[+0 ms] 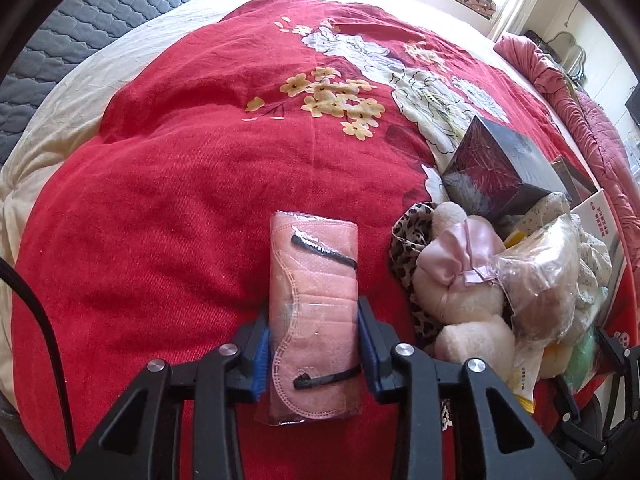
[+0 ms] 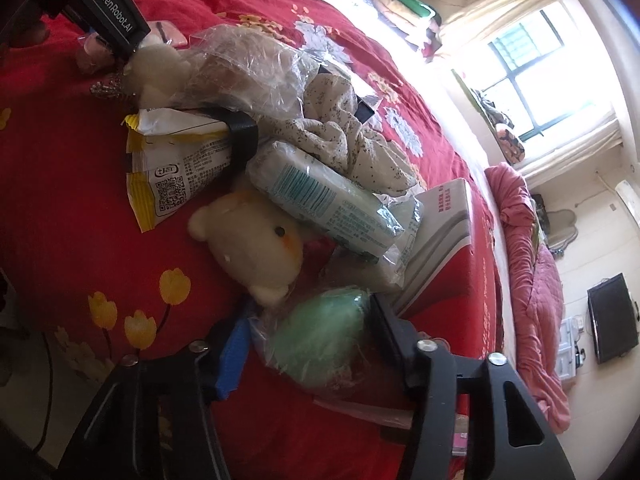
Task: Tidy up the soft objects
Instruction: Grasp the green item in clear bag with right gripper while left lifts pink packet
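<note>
My left gripper (image 1: pixel 314 336) is shut on a pink face mask in a clear wrapper (image 1: pixel 314 300), held over the red floral blanket (image 1: pixel 180 160). To its right lies a pile of soft things: a cream plush with a pink satin bow (image 1: pixel 460 276), a leopard-print cloth (image 1: pixel 412 232) and a bagged beige item (image 1: pixel 544 276). My right gripper (image 2: pixel 308 332) is closed around a green soft item in a clear bag (image 2: pixel 320 340) on the blanket. Ahead of it lie a cream bear plush (image 2: pixel 256 244), a green-printed tissue pack (image 2: pixel 320 196), a yellow-and-white packet (image 2: pixel 176 168) and a speckled cloth (image 2: pixel 344 128).
A dark glossy box (image 1: pixel 492 168) stands behind the pile. A red-and-white box (image 2: pixel 440 236) lies to the right of the tissue pack. The left gripper's body (image 2: pixel 108 12) shows at the top left of the right wrist view. A pink quilt (image 2: pixel 524 248) lies along the bed's far edge.
</note>
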Demonstrator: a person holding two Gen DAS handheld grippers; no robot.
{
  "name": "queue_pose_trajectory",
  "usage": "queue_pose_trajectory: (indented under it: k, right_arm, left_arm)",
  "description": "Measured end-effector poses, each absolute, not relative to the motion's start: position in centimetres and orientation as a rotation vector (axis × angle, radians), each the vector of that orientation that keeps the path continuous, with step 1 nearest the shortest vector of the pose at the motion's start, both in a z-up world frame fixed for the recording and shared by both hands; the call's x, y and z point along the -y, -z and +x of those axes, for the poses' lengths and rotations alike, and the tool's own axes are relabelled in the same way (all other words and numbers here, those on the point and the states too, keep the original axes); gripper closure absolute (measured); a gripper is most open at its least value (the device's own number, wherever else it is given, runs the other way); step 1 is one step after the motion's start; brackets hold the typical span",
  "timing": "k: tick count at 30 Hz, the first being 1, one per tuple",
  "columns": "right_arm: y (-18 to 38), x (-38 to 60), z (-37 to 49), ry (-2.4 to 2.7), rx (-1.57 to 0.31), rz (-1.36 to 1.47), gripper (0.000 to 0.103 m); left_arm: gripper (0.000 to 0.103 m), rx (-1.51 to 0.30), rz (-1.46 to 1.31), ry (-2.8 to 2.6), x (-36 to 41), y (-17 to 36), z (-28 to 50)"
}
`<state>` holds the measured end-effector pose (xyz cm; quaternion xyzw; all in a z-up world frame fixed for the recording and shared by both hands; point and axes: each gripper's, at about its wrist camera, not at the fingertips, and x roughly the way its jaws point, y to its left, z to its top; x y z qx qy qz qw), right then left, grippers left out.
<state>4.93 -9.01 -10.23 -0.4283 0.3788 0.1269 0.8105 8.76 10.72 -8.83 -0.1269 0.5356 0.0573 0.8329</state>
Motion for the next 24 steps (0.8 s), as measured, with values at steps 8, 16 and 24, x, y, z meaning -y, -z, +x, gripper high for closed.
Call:
queue_pose_trajectory:
  k: [8,16,24]
  right_arm:
    - [8.6,9.9,3.9,-0.293,-0.754,-0.857,0.057]
    - [6.4,10.0,2.7,-0.278,-0.652,-0.819,0.058]
    - [4.0,10.1,1.6,-0.272,-0.542,-0.778,0.058]
  left_arm:
    - [0.067,-1.069,-0.259,-0.119,-10.1,6.9,6.2]
    - [0.067,-0.95,-0.178,-0.106,-7.7,3.1,4.4]
    - [0.067,-0.9,-0.123,-0.055,-4.8,1.0,3.5]
